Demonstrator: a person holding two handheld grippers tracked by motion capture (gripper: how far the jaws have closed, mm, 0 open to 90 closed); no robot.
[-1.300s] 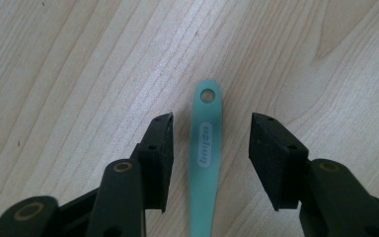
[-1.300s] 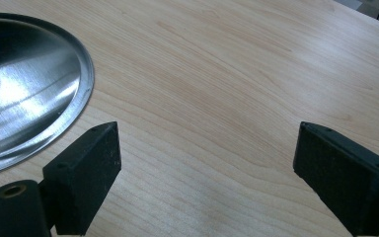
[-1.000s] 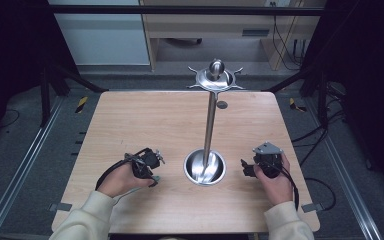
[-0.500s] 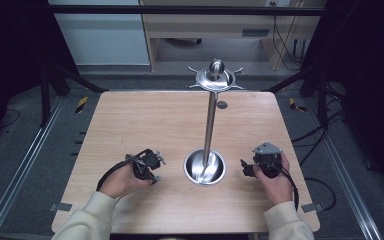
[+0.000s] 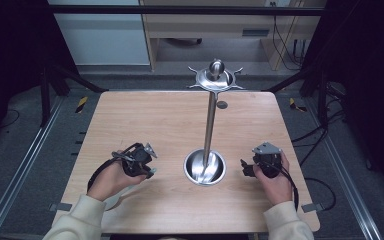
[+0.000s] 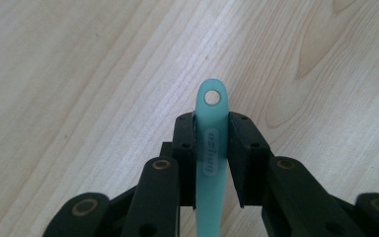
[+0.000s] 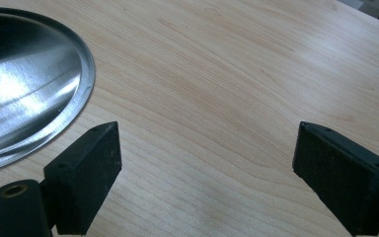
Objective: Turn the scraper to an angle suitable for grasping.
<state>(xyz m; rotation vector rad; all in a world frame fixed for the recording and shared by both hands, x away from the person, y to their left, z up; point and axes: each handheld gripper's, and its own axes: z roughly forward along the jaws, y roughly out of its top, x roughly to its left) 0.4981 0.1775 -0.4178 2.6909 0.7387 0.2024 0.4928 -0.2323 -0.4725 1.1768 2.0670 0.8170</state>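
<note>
One step looks done: left gripper (image 6: 211, 148), jaws just closing, pinches the mint-green handle (image 6: 211, 143) with its hanging hole above the table (image 5: 170, 125); hanging it on the metal stand (image 5: 210, 125) remains, right gripper (image 7: 205, 163) spread, idle.

Left gripper (image 6: 212, 143): two black jaws rise from six o'clock, recently closing, pads now pressed on either flank of a handle. Linkage arms with brass-ringed pivots spread toward seven and five o'clock.

Mint-green handle (image 6: 211, 148): flat, slim, running from six toward twelve o'clock; rounded tip with a hanging hole just past the pads; embossed oval mark, lettering unclear, perhaps a brand.

Wooden tabletop (image 6: 79, 74): pale, grain running diagonally, behind everything.
</note>
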